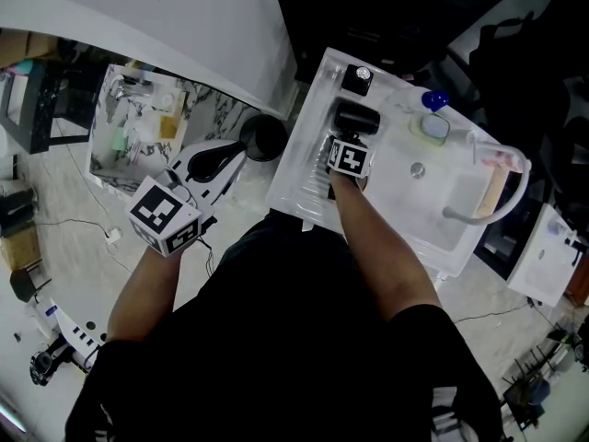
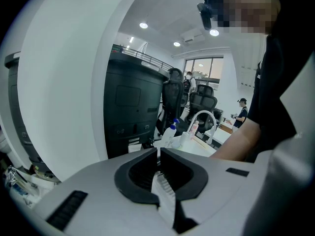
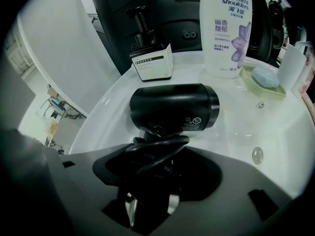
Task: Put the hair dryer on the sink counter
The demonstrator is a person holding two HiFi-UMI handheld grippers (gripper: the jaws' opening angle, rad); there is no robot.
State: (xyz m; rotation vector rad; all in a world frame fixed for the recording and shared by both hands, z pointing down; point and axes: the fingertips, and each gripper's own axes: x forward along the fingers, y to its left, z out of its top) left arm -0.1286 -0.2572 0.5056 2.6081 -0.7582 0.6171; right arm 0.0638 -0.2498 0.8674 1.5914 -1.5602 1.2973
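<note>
While the right gripper [image 3: 153, 167] clamps the hair dryer [image 3: 173, 107] by its cord-wrapped handle, the barrel rests on the white desk [image 3: 106, 113] before a pump bottle [image 3: 151, 63]. The left gripper [image 2: 159, 164], jaws together, holds nothing.

The hair dryer [image 3: 172, 107] lies on the sink counter [image 3: 103, 112], its handle between the right gripper's [image 3: 150, 171] jaws; a pump bottle [image 3: 150, 58] stands behind it at left, a shampoo bottle [image 3: 226, 28] behind at right; a soap dish [image 3: 263, 77] sits just right of that bottle.
</note>
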